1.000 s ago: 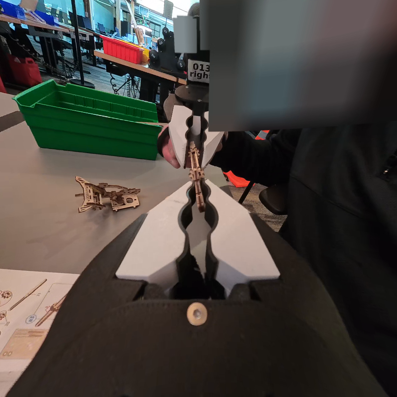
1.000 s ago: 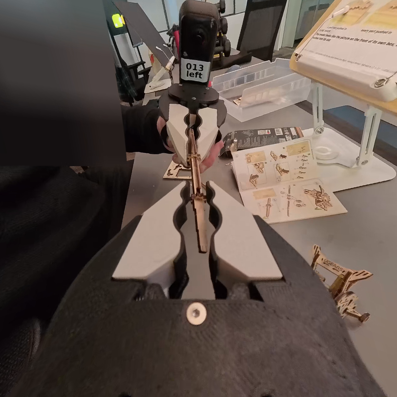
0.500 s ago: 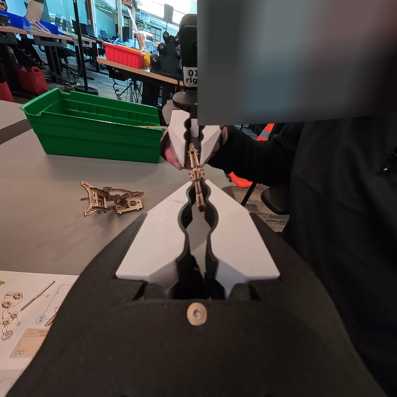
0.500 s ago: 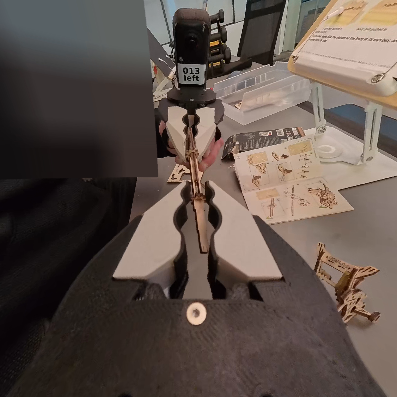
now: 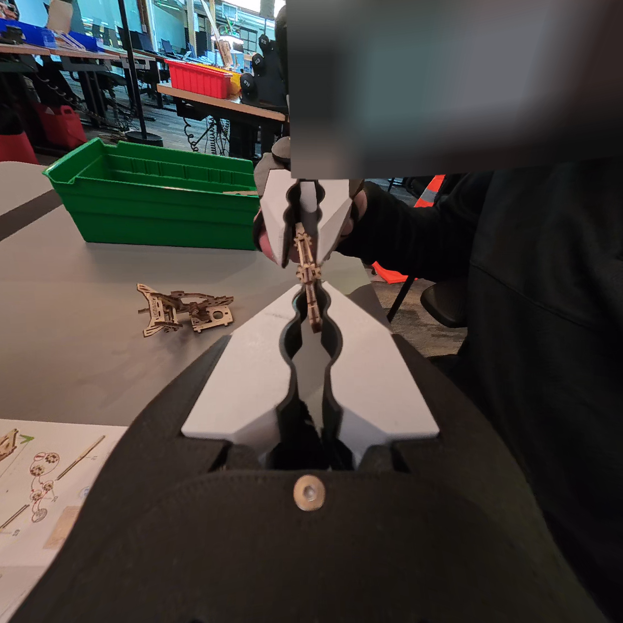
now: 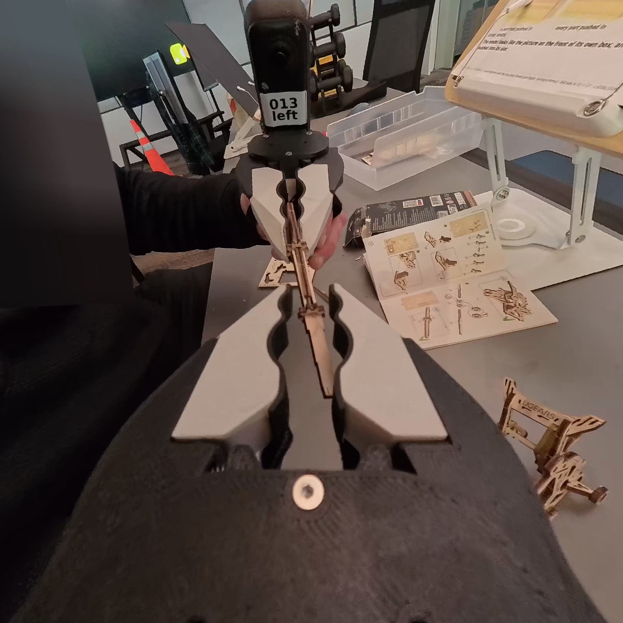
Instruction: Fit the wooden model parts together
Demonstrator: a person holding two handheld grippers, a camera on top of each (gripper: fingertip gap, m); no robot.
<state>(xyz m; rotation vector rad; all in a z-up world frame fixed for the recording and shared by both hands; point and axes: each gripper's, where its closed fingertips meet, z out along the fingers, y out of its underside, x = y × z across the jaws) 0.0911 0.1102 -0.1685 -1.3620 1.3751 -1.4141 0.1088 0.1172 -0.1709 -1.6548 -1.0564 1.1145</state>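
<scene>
A long thin wooden arm part (image 6: 317,344) with a small cross piece spans between my two grippers above the grey table (image 5: 67,354). My left gripper (image 5: 310,286) is shut on one end of it (image 5: 312,310). My right gripper (image 6: 310,290) is open, with its fingers either side of the other end; the part's tip rests against the right finger (image 6: 364,364). In the right wrist view the left gripper (image 6: 293,259) faces me. In the left wrist view the right gripper (image 5: 301,263) faces me. A part-built wooden model (image 5: 183,308) lies on the table, also in the right wrist view (image 6: 553,448).
A green bin (image 5: 161,202) stands behind the model. An instruction booklet (image 6: 448,279), a black box (image 6: 411,215), a clear plastic bin (image 6: 404,135) and a white document stand (image 6: 539,67) lie beyond. A punched wooden sheet (image 6: 273,276) lies under the grippers. The person's dark sleeves are close. Only a small space, under 4 cm, lies between the two pairs of fingers.
My right gripper has opened and let go of the wooden arm part. The left gripper still holds it, now tilted a little across the right gripper's gap.
</scene>
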